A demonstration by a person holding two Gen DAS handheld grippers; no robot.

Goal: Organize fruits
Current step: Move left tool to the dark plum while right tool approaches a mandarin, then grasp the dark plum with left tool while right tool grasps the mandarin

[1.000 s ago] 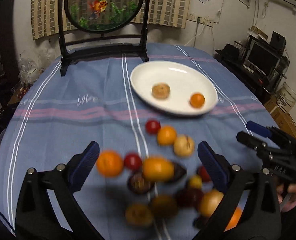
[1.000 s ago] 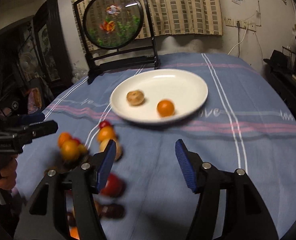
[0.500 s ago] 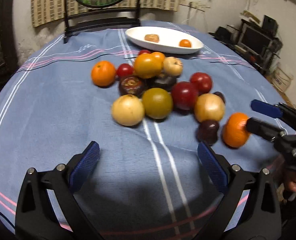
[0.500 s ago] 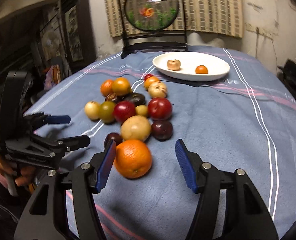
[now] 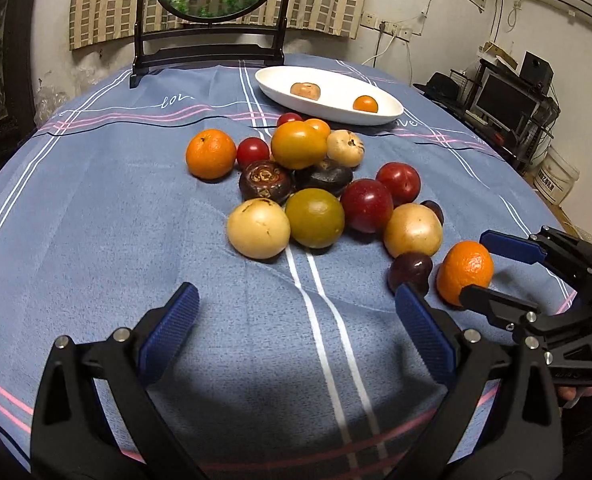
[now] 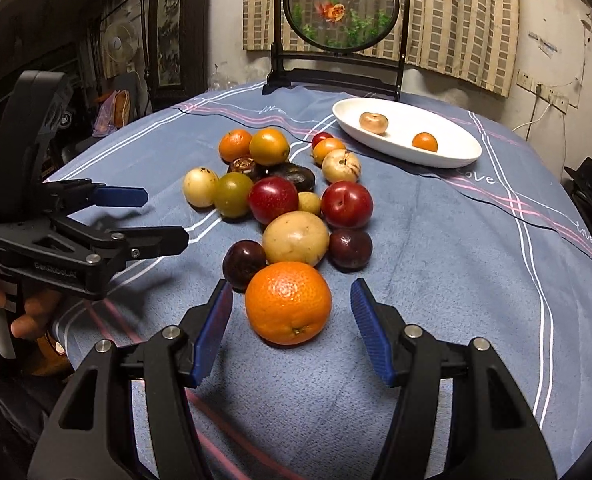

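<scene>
A round table under a blue striped cloth filled a dim, cluttered room, with a framed goldfish screen standing at its far edge before a checked curtain.

The right gripper had its jaws released, spread to either side of a large orange that sat on the cloth between the blue pads; a gap showed on both sides and nothing was pressed. A second earlier those jaws had hung nearer the plate with only bare cloth between them, so the gripper had drawn back and dropped to the near end of the fruit pile. The left gripper had likewise pulled back and sunk from over the pile; its jaws stood wide and empty above plain cloth, short of the nearest fruit. By my reading, the right side had lined up for its next pick and only the squeeze remained, while the left had not yet chosen anything.

The orange was bright, pebbled and round, its stem end facing the camera, and it touched a dark plum and a pale yellow fruit behind it. Beyond lay the rest of the heap, red, green and brown. The white plate well beyond held just two pieces: a tan fruit and a small orange one.
</scene>
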